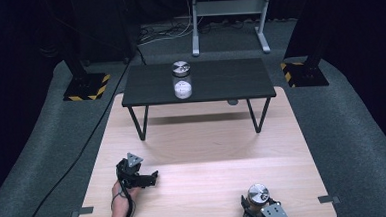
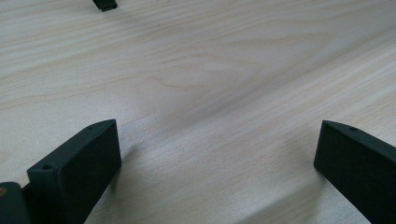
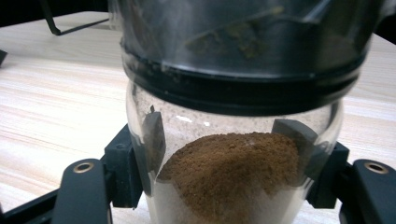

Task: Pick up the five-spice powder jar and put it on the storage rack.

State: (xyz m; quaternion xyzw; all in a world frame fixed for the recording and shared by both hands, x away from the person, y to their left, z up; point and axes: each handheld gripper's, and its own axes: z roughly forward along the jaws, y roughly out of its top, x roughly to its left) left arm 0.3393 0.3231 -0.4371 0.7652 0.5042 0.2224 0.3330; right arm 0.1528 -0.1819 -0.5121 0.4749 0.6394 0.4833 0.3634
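Brown powder jar (image 3: 231, 140) sits clamped between the right gripper (image 3: 229, 154) fingers (image 3: 152, 140) on the worktop (image 1: 199, 178); left gripper (image 2: 217, 158) fingers spread open.

Right gripper (image 1: 259, 211) cut off by the bottom edge in the high view; its body and hand lie out of frame. Jar (image 3: 233, 140) in the right gripper view: lid cropped at top, base cropped below (glass blurs the pads behind it). Far jar (image 1: 181, 80): white contents too small to identify.

Brown-powder jar (image 1: 258, 196) on wooden board (image 1: 203, 153)
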